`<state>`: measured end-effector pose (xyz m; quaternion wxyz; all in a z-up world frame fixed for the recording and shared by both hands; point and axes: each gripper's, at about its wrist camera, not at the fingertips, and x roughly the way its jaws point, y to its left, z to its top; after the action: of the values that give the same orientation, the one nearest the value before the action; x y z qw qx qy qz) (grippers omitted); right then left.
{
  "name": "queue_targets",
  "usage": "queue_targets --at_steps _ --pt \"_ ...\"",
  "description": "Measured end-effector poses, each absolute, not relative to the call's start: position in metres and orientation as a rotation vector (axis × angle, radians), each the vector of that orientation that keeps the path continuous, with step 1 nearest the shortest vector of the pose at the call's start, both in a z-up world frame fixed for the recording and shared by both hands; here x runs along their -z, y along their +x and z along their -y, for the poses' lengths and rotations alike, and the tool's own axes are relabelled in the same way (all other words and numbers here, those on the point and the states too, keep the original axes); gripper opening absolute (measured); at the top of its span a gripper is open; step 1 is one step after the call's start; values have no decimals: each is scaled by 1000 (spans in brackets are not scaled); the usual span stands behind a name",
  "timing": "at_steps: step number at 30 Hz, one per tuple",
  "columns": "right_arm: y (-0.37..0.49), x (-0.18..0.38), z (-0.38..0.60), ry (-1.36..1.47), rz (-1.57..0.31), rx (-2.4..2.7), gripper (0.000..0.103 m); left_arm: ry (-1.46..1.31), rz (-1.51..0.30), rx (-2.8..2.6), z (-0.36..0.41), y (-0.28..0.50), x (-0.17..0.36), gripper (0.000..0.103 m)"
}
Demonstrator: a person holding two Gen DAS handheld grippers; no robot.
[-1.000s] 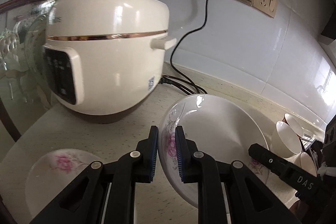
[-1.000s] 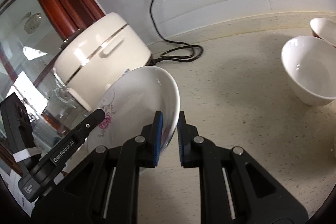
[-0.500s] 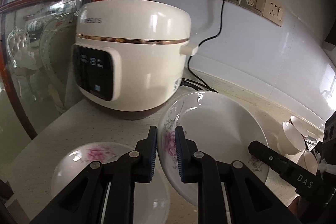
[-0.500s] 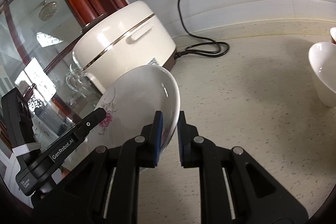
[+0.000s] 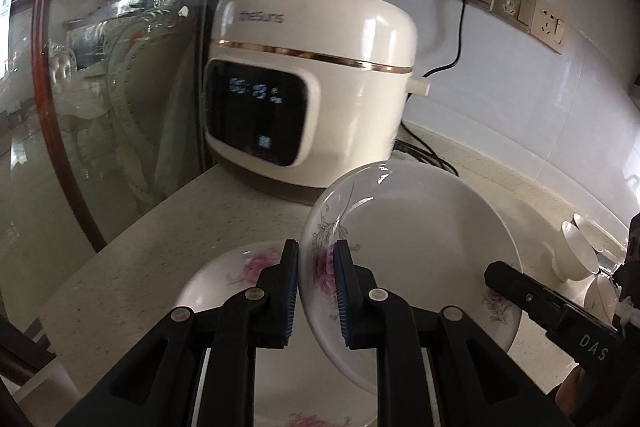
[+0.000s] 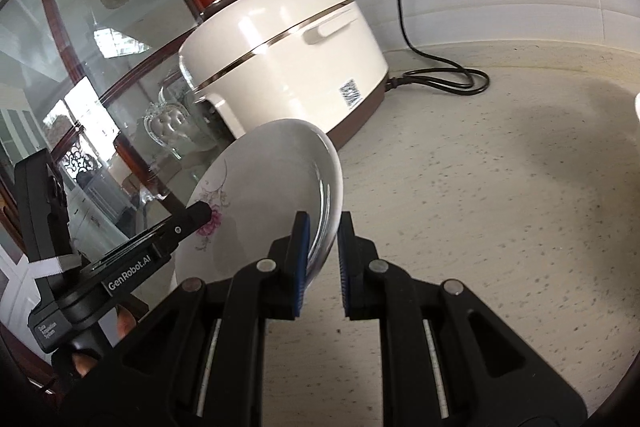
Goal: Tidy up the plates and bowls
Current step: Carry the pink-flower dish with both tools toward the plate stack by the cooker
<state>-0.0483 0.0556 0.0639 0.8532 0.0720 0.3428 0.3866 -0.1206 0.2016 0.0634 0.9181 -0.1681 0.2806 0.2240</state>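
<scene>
A plate stands tilted between both grippers; a second plate lies below-left of it, a rice cooker beyond, bowls right.

L gripper & R gripper both clamped on plate rim, opposite sides, plate tilted.

Glossy ceramic plate, speckled stone counter

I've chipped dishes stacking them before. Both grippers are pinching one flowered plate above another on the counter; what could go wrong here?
The held plate is tilted, gripped only at opposite rims by the left gripper and right gripper; uneven pull could slip it. Dropped edge-first, it may chip the lower plate. The rice cooker stands close behind.
</scene>
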Motion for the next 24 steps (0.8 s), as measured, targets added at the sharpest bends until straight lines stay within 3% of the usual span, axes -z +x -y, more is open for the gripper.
queue_targets --at_steps 24 --pt "-76 -44 -100 68 -725 -885 17 -366 -610 -525 -235 -154 -46 17"
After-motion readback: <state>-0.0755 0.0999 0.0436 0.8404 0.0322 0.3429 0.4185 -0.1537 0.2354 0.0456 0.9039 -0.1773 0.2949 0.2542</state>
